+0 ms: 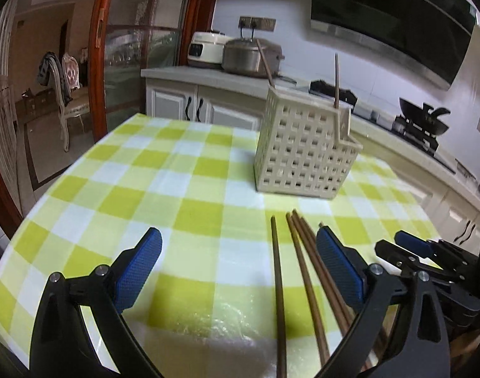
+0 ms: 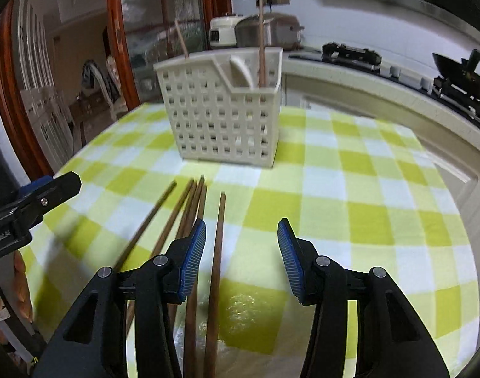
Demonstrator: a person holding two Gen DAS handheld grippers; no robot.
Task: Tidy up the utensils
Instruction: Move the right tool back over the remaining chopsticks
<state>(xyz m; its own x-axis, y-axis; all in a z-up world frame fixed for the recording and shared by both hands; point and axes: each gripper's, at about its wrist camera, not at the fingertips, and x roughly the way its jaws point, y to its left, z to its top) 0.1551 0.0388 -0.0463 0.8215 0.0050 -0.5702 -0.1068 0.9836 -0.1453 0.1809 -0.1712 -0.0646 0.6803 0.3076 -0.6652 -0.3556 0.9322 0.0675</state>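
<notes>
Several brown wooden chopsticks (image 1: pixel 279 283) lie loose on the green checked tablecloth; they also show in the right wrist view (image 2: pixel 216 252). A cream perforated utensil basket (image 1: pixel 303 148) stands behind them, also in the right wrist view (image 2: pixel 224 107), holding two upright chopsticks (image 2: pixel 261 41) and a white spoon (image 2: pixel 243 69). My left gripper (image 1: pixel 238 255) is open and empty, low over the cloth with the chopsticks between its fingers. My right gripper (image 2: pixel 241 242) is open and empty, with one chopstick between its fingers. Each gripper shows at the edge of the other's view.
The table (image 2: pixel 366 189) ends at a rounded edge. Behind it runs a kitchen counter (image 1: pixel 208 75) with a rice cooker (image 1: pixel 205 50), a steel pot (image 1: pixel 249 56) and a stove with a black wok (image 1: pixel 425 119). A glass door and a chair stand at the left.
</notes>
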